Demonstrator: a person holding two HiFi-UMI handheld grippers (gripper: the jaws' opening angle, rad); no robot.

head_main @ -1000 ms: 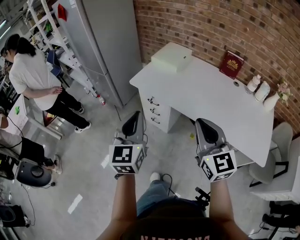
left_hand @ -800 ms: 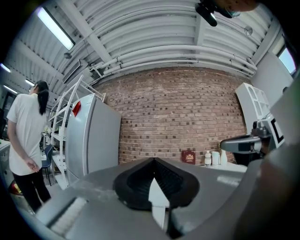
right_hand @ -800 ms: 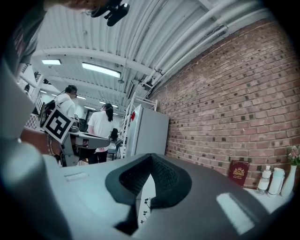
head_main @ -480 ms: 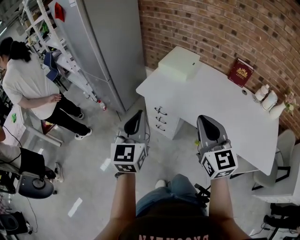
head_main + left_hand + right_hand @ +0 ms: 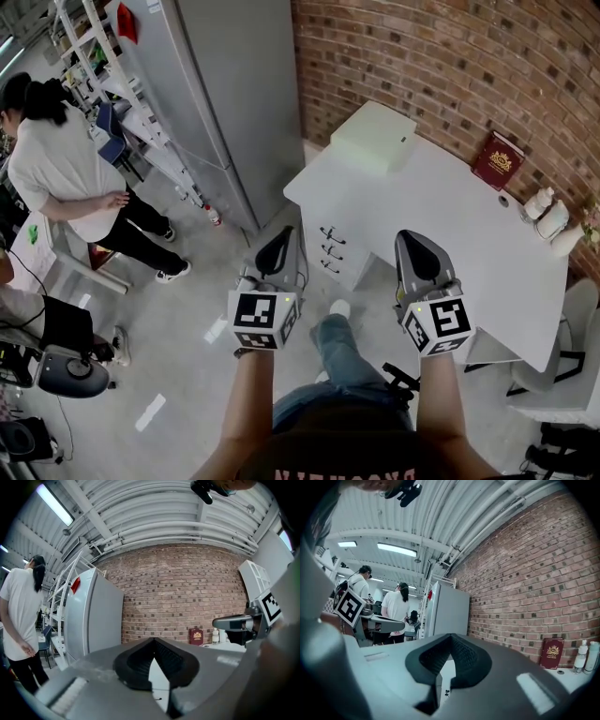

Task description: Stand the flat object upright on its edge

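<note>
A dark red book (image 5: 497,161) with a gold emblem sits at the far side of the white desk (image 5: 441,216), against the brick wall. It also shows small in the left gripper view as the red book (image 5: 196,636) and in the right gripper view as the red book (image 5: 551,653), where it looks upright against the bricks. My left gripper (image 5: 275,251) and right gripper (image 5: 419,255) hang side by side over the floor, short of the desk. Both are shut with nothing between the jaws, as the left gripper (image 5: 153,641) and right gripper (image 5: 450,637) show close up.
A pale box (image 5: 373,137) lies on the desk's far left corner, and small white bottles (image 5: 546,214) stand at its right end. A tall grey cabinet (image 5: 234,94) stands left of the desk. A person (image 5: 56,169) is at the far left. A white chair (image 5: 553,375) is at the right.
The view has moved toward the desk, which now sits farther right and lower in the picture. A leg has stepped forward below the grippers. Both grippers stay shut and level.
</note>
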